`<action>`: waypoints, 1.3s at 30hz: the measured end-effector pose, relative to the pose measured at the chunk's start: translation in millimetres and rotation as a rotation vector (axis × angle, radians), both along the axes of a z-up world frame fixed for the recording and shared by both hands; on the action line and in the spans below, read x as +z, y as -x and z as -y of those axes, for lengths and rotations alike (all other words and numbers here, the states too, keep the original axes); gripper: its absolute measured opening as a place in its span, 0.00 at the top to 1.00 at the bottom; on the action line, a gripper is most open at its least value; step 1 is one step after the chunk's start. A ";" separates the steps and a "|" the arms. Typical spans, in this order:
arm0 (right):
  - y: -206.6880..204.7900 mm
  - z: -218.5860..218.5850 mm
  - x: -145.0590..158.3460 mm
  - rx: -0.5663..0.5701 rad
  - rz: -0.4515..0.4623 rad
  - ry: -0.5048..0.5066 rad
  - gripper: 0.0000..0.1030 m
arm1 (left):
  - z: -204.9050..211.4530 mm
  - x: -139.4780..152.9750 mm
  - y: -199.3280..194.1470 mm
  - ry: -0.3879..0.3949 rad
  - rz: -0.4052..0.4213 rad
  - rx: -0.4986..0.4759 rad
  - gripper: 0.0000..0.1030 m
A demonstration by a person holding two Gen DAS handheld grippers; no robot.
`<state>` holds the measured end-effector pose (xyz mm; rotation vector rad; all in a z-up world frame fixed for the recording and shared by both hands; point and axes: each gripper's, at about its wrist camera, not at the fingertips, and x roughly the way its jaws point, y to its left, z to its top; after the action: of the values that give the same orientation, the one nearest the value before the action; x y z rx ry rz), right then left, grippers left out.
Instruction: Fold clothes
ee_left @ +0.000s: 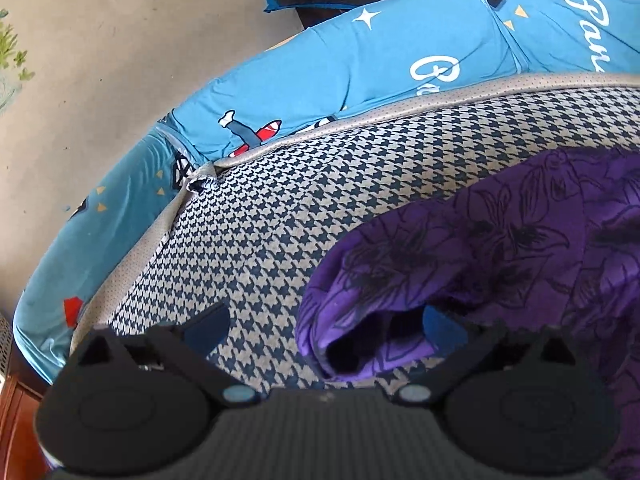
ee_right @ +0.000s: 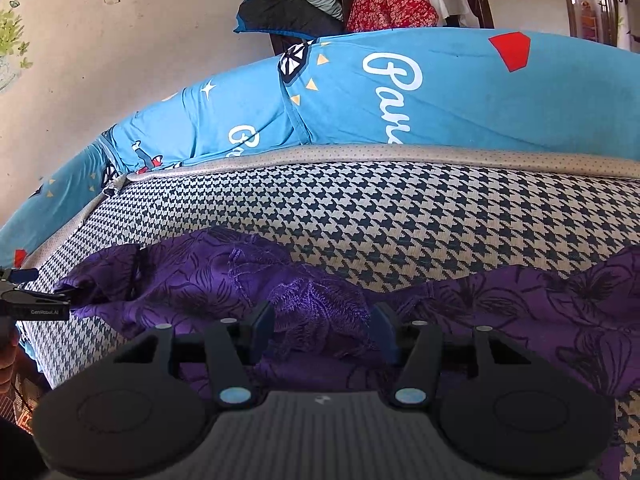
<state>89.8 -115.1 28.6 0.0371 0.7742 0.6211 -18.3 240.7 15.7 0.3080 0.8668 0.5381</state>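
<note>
Purple floral garment [ee_right: 224,276] rumpled across houndstooth mat [ee_right: 400,216], right gripper [ee_right: 324,326] half-spread around a bunched fold, left gripper [ee_left: 320,326] spread wide, one finger under the hem, blue bedsheet [ee_right: 440,92] behind.

A home bedroom.
Houndstooth-woven bed mat [ee_right: 400,216] over a blue printed bedsheet [ee_right: 460,92]; piled dark and red floral clothes [ee_right: 390,2] behind.
</note>
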 end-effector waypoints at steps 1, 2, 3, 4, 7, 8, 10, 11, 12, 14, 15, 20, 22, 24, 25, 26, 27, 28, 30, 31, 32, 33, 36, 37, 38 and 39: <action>-0.2 -0.2 -0.2 0.000 0.000 0.002 0.48 | 1.8 -2.1 -2.6 -0.010 -0.004 -0.009 0.00; -0.5 -0.3 -0.3 -0.001 0.000 0.003 0.48 | 3.5 -3.5 -5.2 -0.013 -0.006 -0.023 0.00; -0.7 -0.5 -0.5 -0.001 0.000 0.005 0.48 | 5.3 -4.8 -7.8 -0.018 -0.008 -0.037 0.00; -0.9 -0.6 -0.6 -0.001 0.000 0.007 0.48 | 7.0 -6.2 -11.4 -0.028 -0.008 -0.043 0.00; -1.7 -2.2 -1.4 -0.005 0.003 0.014 0.48 | 12.2 -10.5 -22.1 -0.055 -0.011 -0.061 0.00; -2.5 -2.5 -1.8 -0.008 0.000 0.015 0.48 | 12.6 -11.6 -26.1 -0.052 -0.012 -0.067 0.00; -3.9 -2.9 -2.5 -0.014 -0.005 0.012 0.48 | 13.3 -13.1 -32.8 -0.049 -0.008 -0.082 0.00; -4.3 -3.2 -3.1 -0.014 -0.007 0.009 0.48 | 13.1 -13.2 -35.7 -0.052 0.000 -0.088 0.00; -4.6 -3.8 -3.5 -0.012 -0.008 0.011 0.48 | 11.1 -12.9 -38.2 -0.053 0.010 -0.083 0.01; -5.2 -5.7 -5.0 -0.009 -0.009 0.021 0.48 | -0.6 -11.5 -44.5 -0.037 0.025 -0.021 0.03; -5.6 -6.7 -6.2 -0.007 -0.010 0.027 0.48 | -10.9 -9.5 -46.1 -0.018 0.037 0.030 0.05; -7.8 -10.0 -8.3 0.002 -0.011 0.037 0.48 | -86.5 13.9 -32.5 0.098 0.222 0.417 0.03; -8.3 -11.4 -9.3 0.005 -0.013 0.040 0.48 | -122.6 19.9 -15.4 0.242 0.296 0.580 0.01; -8.3 -13.1 -10.3 0.009 -0.013 0.046 0.48 | -149.7 15.8 2.5 0.406 0.324 0.685 0.01; -8.1 -14.2 -10.7 0.012 -0.013 0.049 0.48 | -154.7 12.9 8.0 0.429 0.319 0.717 0.01; -7.9 -15.4 -11.1 0.015 -0.012 0.053 0.48 | -156.1 11.7 10.9 0.419 0.314 0.734 0.01; -7.8 -16.6 -11.4 0.017 -0.012 0.058 0.48 | -157.5 10.5 13.9 0.409 0.308 0.751 0.01; -7.7 -17.1 -11.5 0.018 -0.010 0.059 0.48 | -158.1 10.9 14.9 0.397 0.307 0.756 0.01; -7.9 -17.2 -11.4 0.018 -0.009 0.057 0.48 | -161.2 13.0 21.7 0.384 0.319 0.801 0.00; -8.3 -16.6 -11.4 0.017 -0.010 0.053 0.48 | -166.0 13.2 27.7 0.410 0.345 0.837 0.00; -8.6 -16.0 -11.3 0.016 -0.011 0.050 0.48 | -170.8 13.4 33.6 0.436 0.371 0.872 0.00; -8.9 -15.1 -11.3 0.014 -0.012 0.048 0.48 | -173.7 13.4 39.2 0.457 0.398 0.897 0.00; -9.2 -13.5 -11.5 0.013 -0.015 0.048 0.48 | -175.4 20.7 47.8 0.390 0.425 0.973 0.00; -9.1 -13.5 -11.7 0.015 -0.015 0.050 0.48 | -173.7 24.5 50.3 0.347 0.437 0.993 0.00; -9.1 -13.7 -12.0 0.017 -0.016 0.053 0.48 | -172.1 29.0 53.3 0.305 0.457 1.011 0.00; -9.0 -14.3 -12.5 0.021 -0.018 0.057 0.48 | -170.4 33.5 56.3 0.264 0.476 1.029 0.00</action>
<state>98.8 -100.8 16.1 -0.0178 0.8103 0.6191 -74.6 411.1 49.2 -0.5398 0.5667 1.3653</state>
